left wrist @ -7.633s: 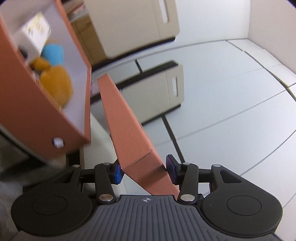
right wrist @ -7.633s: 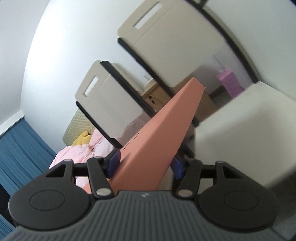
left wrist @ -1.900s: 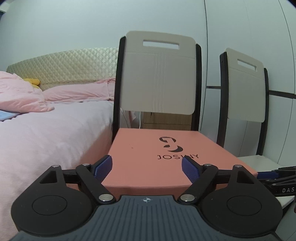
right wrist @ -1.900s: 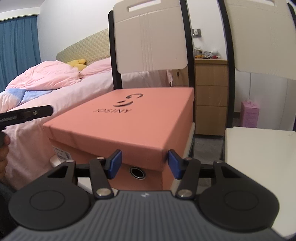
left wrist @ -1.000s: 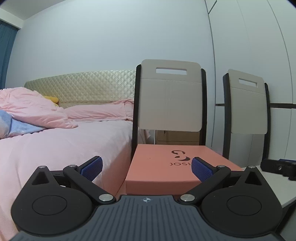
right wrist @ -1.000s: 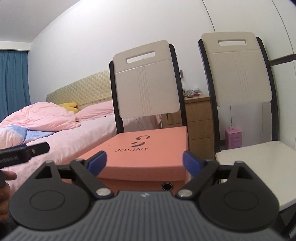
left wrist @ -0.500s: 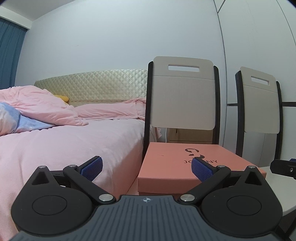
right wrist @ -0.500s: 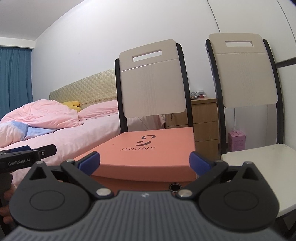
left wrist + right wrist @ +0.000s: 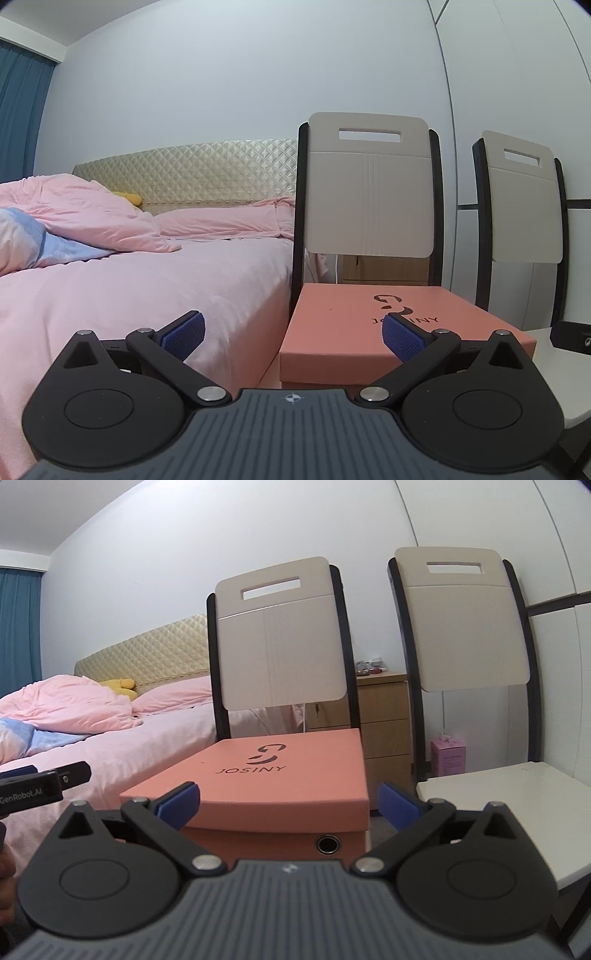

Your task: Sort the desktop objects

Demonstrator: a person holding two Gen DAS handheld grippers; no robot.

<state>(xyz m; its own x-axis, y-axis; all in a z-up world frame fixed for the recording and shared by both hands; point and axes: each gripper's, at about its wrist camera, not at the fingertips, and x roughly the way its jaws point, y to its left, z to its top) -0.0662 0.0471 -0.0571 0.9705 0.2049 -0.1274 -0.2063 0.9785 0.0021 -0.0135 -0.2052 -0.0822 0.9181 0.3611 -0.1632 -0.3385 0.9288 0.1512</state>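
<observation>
A salmon-pink shoebox marked JOSINY, lid on, rests on the seat of the left chair. It also shows in the right wrist view. My left gripper is open and empty, back from the box, with the box's near left corner between its fingers. My right gripper is open and empty, short of the box's near edge. The left gripper's body shows at the left edge of the right wrist view, and the right one at the right edge of the left wrist view.
A bed with pink bedding lies left of the chair. A second chair with a white seat stands to the right. A wooden nightstand and a small pink box are behind the chairs.
Both grippers let go of the closed shoebox on the chair, opened wide and drew back from it. The box looks smaller and sits still.
</observation>
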